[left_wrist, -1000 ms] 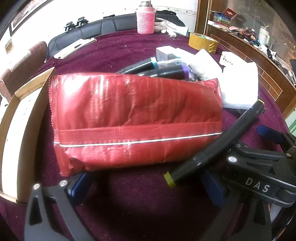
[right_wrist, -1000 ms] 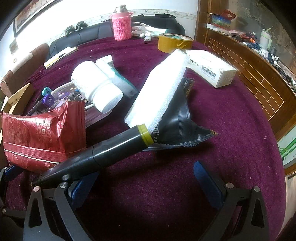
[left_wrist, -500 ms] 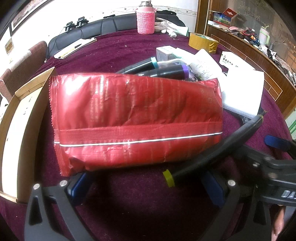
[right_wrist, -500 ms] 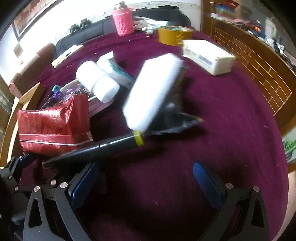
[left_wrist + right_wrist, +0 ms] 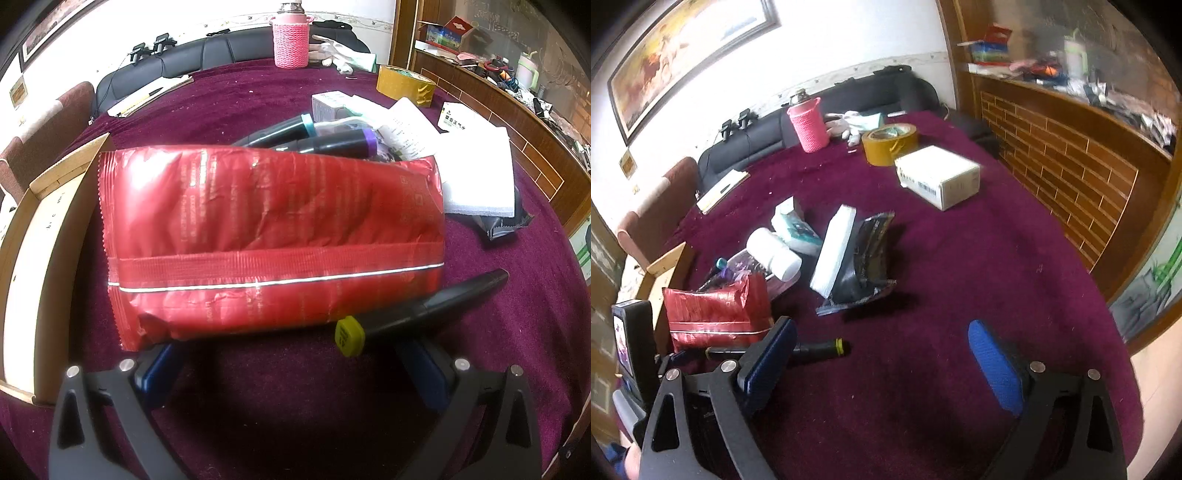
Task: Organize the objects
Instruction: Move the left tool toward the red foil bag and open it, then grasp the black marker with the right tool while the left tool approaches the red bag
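A red snack bag (image 5: pixel 273 236) lies across the maroon cloth just ahead of my left gripper (image 5: pixel 284 350). Its jaws stand wide and open, with the bag's near edge at the fingertips. A black marker with a yellow cap (image 5: pixel 424 314) rests slantwise over the right finger. In the right wrist view, my right gripper (image 5: pixel 882 328) hangs above bare cloth. Its jaws are closing and nothing is between them. The marker's (image 5: pixel 820 347) yellow-ringed end pokes out from behind its left finger (image 5: pixel 772 354). The red bag (image 5: pixel 716 314) lies left of it.
Behind the bag sit two capped markers (image 5: pixel 332 142), a white bottle (image 5: pixel 775 254), a white foam block (image 5: pixel 834 254) and a black pouch (image 5: pixel 868 258). Farther back are a white box (image 5: pixel 938 177), a tape roll (image 5: pixel 890 144) and a pink flask (image 5: pixel 809 125). An open cardboard box (image 5: pixel 37 258) stands left.
The right gripper rose, pulled back and left the left wrist view. The marker came off the pouch and foam block and lies lower beside the red bag. The left gripper and bag kept still.
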